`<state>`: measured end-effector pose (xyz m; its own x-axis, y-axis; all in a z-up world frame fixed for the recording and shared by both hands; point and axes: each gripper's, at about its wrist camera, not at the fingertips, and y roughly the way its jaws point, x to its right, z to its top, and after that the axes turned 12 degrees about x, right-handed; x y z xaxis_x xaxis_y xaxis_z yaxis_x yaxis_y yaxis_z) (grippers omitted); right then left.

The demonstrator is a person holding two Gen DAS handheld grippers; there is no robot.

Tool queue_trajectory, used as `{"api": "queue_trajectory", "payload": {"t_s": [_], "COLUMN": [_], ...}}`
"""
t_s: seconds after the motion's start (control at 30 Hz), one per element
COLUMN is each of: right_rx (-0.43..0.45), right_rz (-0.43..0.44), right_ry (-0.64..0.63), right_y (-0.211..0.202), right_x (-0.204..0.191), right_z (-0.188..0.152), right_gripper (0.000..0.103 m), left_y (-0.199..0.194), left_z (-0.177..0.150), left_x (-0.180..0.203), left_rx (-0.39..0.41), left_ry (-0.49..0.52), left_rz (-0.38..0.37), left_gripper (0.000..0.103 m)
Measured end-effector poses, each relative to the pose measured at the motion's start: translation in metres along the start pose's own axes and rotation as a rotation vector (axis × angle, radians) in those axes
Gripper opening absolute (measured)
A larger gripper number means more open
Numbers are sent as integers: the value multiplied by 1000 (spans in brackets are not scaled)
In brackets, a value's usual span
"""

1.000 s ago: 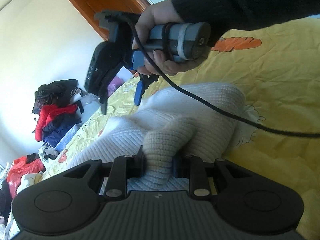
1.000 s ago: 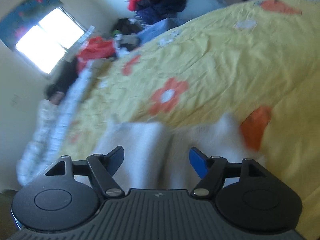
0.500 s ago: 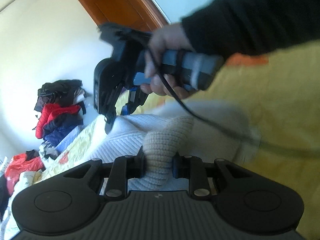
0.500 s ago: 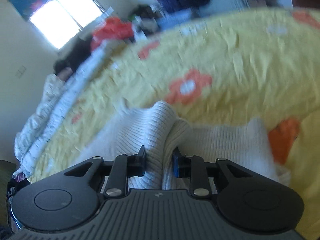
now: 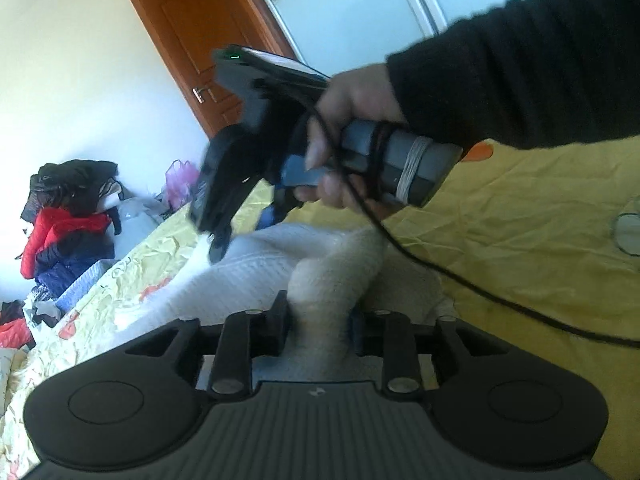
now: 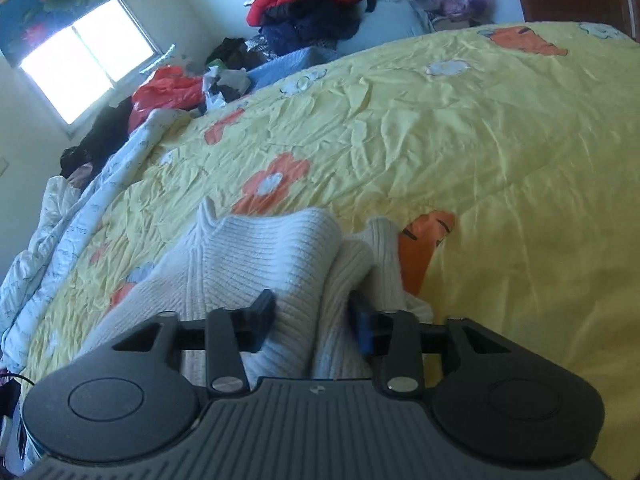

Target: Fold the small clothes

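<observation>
Between the fingers of the left claw (image 5: 320, 320): a bunched roll of the white knit sweater (image 5: 256, 272), pinched tight, both fingers pressed into the fabric. Ahead of that claw, more of the sweater spread over the yellow flowered bed (image 5: 540, 240). Above and ahead, the right hand (image 5: 352, 140) in a black sleeve, wrapped round the grey handle of the right claw (image 5: 240, 232), tips down onto the sweater's far edge; view there blurred. Trailing from the handle, a black cable (image 5: 460, 280) across the bed to the right. Far left of the left claw, a pile of red and dark clothes (image 5: 68, 216); behind, a brown door (image 5: 208, 40).

From the right wrist view: right claw (image 6: 316, 320) with fingers part-way apart, a thick ribbed fold of sweater (image 6: 260, 256) lying between them. Left finger against the fabric, blue pad of the right finger half buried in a fold; whether squeezed firmly or only resting around it, cannot tell. Ahead of the claw, sweater ending in a raised corner, then an orange flower print on the bed (image 6: 480, 128). Further ahead, the clothes pile (image 6: 312, 4); up left, a bright window (image 6: 84, 64); along the left, a rumpled white quilt (image 6: 52, 220).
</observation>
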<state>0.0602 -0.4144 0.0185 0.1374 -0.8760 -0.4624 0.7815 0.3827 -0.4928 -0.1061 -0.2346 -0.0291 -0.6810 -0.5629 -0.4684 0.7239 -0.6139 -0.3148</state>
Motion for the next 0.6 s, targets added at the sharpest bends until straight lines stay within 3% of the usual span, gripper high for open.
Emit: {"api": "queue_trajectory", "payload": {"t_s": [0.07,0.1,0.13,0.17,0.23,0.33,0.4,0.47,0.5,0.6], "right_rx": [35,74,109,135,166,177,169,137,120,47], "right_rz": [-26,-36,-25,2,50,128,168,194,184,57], "right_ry": [27,44,57,61,37,-28,-41,-36,-37,-70], "right_y": [-11,-20,-30,-38,-54,-71,-74,-68,-65,-49], "right_x": [-1,-3,-7,-12,-26,-56,-69,-76,-76,-72], "right_z": [7,12,16,20,22,12,4,-4,-8,-28], "right_gripper": [58,58,59,60,64,64,64,64,65,62], "left_y": [-28,-49,-65,-76,-87,-76,-69,-68,-67,-62], "left_z": [0,-3,-9,-16,-34,-60,-65,-60,-56,-47], "left_x": [-16,-23,-27,-29,-36,-49,-54,-62,-65,-73], "left_rx": [35,74,109,131,79,-82,-113,-93,-78,-82], "left_ry": [4,27,52,77,142,126,100,20,-9,-77], "left_rz": [-2,32,69,94,156,200,228,212,220,199], "left_gripper": [58,78,91,92,92,88,79,65,52,52]}}
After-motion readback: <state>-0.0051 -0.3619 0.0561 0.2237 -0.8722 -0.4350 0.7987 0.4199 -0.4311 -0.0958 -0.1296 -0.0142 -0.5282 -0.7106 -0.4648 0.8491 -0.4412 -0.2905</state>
